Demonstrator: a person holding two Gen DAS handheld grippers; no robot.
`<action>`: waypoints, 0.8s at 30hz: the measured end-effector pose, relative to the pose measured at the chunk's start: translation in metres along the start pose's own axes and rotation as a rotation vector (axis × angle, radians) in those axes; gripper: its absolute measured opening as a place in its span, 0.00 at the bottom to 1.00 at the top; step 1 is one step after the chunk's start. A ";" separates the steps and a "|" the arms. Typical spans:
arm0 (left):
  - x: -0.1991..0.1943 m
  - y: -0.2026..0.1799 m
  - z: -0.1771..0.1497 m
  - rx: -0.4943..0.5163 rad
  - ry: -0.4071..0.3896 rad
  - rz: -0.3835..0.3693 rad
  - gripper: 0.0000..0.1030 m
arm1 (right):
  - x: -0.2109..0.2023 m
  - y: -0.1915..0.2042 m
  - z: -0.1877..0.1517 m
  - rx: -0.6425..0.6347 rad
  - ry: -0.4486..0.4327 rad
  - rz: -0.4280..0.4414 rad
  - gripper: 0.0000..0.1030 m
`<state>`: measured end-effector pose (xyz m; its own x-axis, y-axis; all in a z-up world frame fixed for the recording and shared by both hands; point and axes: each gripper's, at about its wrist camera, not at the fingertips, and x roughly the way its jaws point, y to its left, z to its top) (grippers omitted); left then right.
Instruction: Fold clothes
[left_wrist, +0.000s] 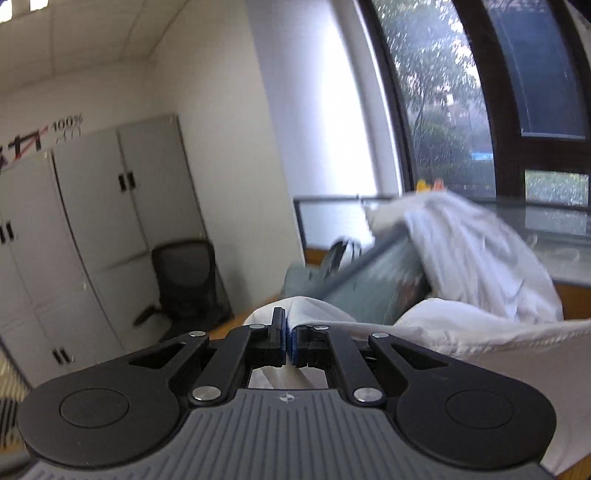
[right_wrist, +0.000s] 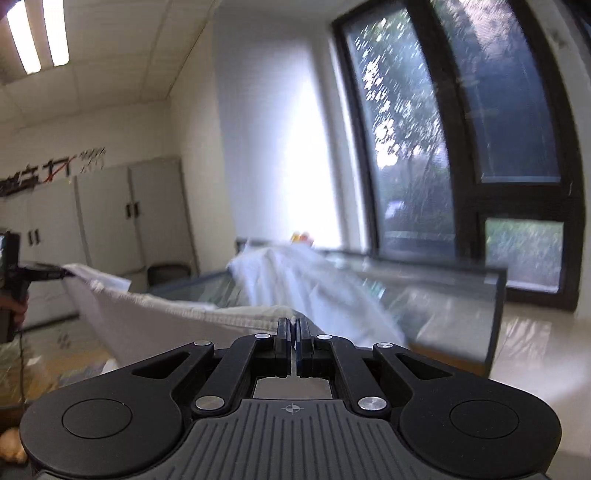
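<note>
plain white garment (right_wrist: 155, 314), black tongs (right_wrist: 294, 343), grey cabinets (left_wrist: 92, 221)

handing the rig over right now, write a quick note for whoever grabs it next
Left tongs: shut on an edge of the white garment.
Right tongs: shut on the same edge, further along; it stretches between the two in the right wrist view.
Things: garment held up in the air, the rest hanging or trailing toward the glass partition. Another white cloth is draped over the partition.
Done: garment picked up by two points.
Left: spread it flat, make every fold. No fold visible yet.
</note>
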<state>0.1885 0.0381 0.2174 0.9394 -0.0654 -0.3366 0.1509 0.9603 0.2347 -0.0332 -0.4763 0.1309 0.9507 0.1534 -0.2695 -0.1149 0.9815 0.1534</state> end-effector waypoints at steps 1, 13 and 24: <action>-0.002 0.006 -0.021 0.005 0.026 0.015 0.03 | -0.001 0.010 -0.019 -0.004 0.040 0.011 0.04; -0.006 0.059 -0.248 -0.002 0.429 0.258 0.03 | -0.021 0.088 -0.209 0.106 0.432 0.194 0.04; -0.032 0.081 -0.326 -0.047 0.518 0.371 0.05 | -0.044 0.129 -0.270 0.025 0.632 0.464 0.04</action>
<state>0.0706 0.2062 -0.0504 0.6543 0.4018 -0.6407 -0.1803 0.9056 0.3839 -0.1675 -0.3254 -0.0945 0.4616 0.5911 -0.6615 -0.4465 0.7991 0.4025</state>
